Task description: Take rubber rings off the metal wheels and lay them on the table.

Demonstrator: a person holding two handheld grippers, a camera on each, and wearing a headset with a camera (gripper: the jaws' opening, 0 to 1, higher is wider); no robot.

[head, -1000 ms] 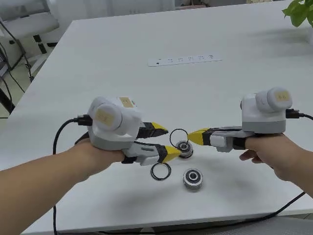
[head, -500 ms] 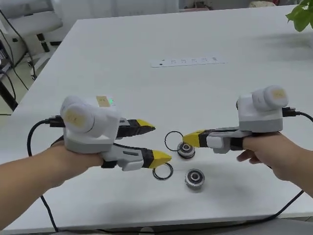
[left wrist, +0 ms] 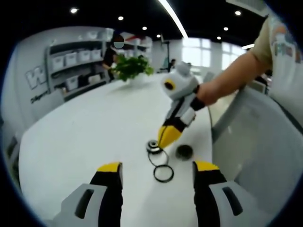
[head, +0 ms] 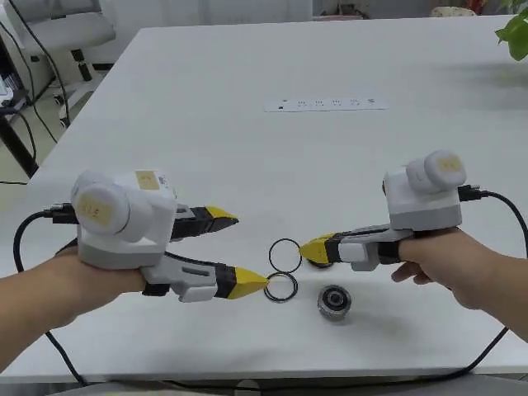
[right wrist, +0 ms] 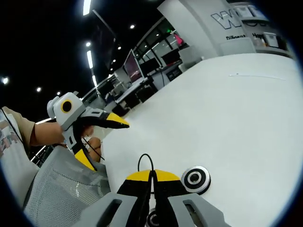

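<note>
My right gripper (head: 313,247) is closed. Its yellow tips pinch the edge of a thin rubber ring (head: 285,256). In the right gripper view this ring rises as a black arc from the shut tips. My left gripper (head: 239,250) stands wide open and holds nothing.

One second ago the left gripper's lower tip lay against the first metal wheel (head: 320,262). It has since drawn back to the left, clear of that wheel. The tip is now just beside the second rubber ring (head: 280,287), which lies flat on the surface (head: 247,148). The pinched ring, earlier above the first metal wheel, is now to its left.

The right gripper partly hides the first metal wheel. The second metal wheel (head: 334,301) stands apart from it, nearer me. Farther back are a power strip (head: 326,104) and plant leaves (head: 516,33).
</note>
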